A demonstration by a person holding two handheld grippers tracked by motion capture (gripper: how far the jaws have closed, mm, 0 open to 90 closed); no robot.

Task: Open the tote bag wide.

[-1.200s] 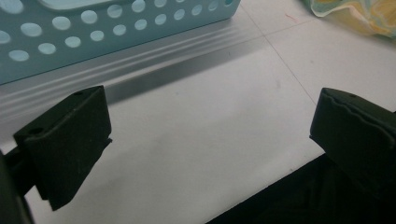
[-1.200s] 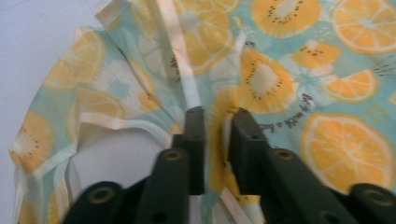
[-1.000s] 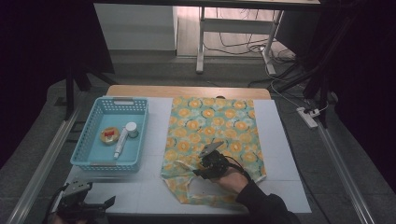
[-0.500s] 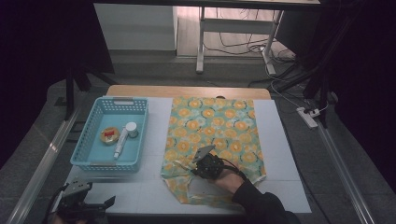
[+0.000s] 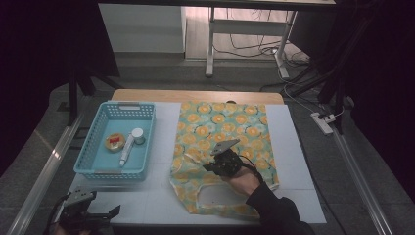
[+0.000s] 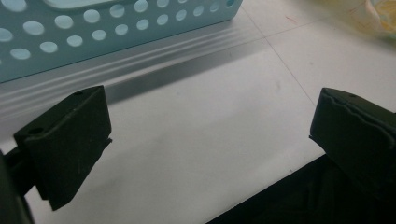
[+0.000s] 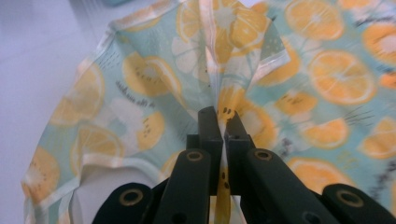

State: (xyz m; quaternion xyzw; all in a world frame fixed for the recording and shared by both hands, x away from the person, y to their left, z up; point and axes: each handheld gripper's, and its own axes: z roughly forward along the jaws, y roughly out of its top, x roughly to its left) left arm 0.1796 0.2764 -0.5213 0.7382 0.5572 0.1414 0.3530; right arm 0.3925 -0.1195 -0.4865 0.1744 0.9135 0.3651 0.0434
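Note:
A cloth bag [image 5: 230, 122] printed with orange slices on pale green lies flat on the white mat, its handle cut-out at the near end. My right gripper [image 5: 208, 167] rests over the bag's near-left part. In the right gripper view the right gripper [image 7: 220, 114] is shut on a pinched ridge of that cloth [image 7: 154, 79], which rises in a fold between the jaws. My left gripper [image 5: 106, 214] sits low at the table's front-left corner. Its jaws stand wide apart over bare mat in the left gripper view, where the left gripper [image 6: 210, 121] holds nothing.
A light-blue perforated basket [image 5: 93, 152] stands left of the bag, holding a round yellow tin [image 5: 115, 142], a white tube [image 5: 126, 148] and a small white-capped jar [image 5: 138, 134]. Its wall [image 6: 116, 23] is just beyond the left gripper. Table edges drop to a dark floor with cables.
The right gripper has closed on the cloth and lifted a little, drawing up a fold. The left gripper has stayed put.

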